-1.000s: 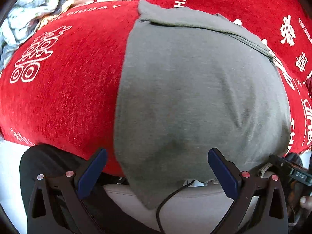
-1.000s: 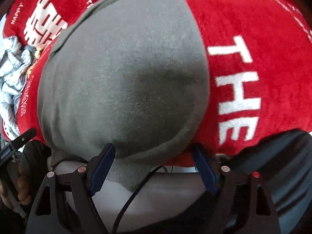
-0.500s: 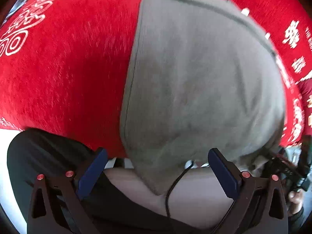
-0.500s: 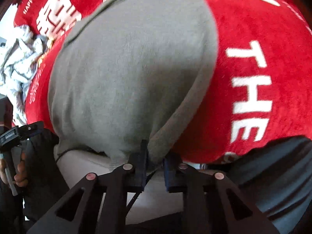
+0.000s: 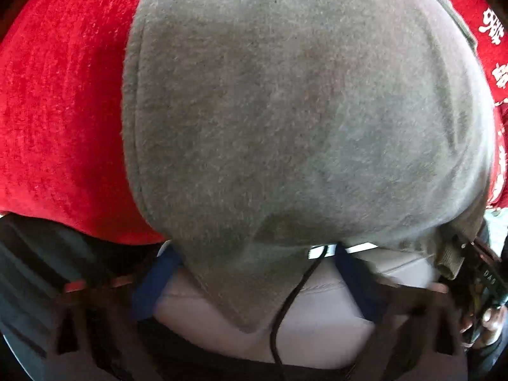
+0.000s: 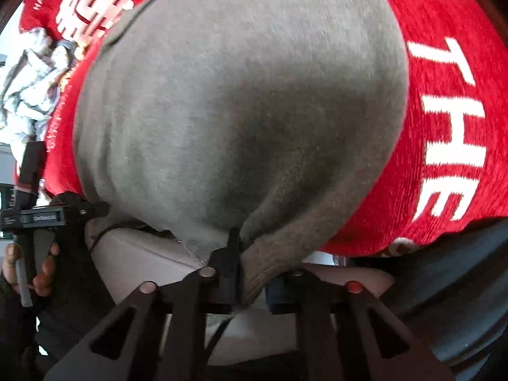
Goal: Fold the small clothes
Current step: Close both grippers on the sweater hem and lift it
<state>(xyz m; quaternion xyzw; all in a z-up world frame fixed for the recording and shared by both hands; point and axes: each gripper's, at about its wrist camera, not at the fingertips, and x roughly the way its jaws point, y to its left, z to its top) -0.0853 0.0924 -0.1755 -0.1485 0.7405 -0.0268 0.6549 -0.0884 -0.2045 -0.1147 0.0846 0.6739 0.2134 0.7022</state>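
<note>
Between the right gripper's [image 6: 246, 273] nearly closed black fingers [image 6: 229, 263], a near corner of the grey garment [image 6: 241, 108] is pinched, while the left gripper [image 5: 254, 282] stands wide, its blue-padded fingers [image 5: 155, 281] either side of the garment's [image 5: 295, 104] hanging near tip without touching it. From there the grey cloth spreads flat away over a red cloth [image 6: 451, 73] with white lettering, where "THE" [image 6: 447, 133] reads clearly and other white characters are too cropped or blurred to read. Off at the left edge of the right wrist view lies a crumpled pale patterned cloth [image 6: 28, 85].
</note>
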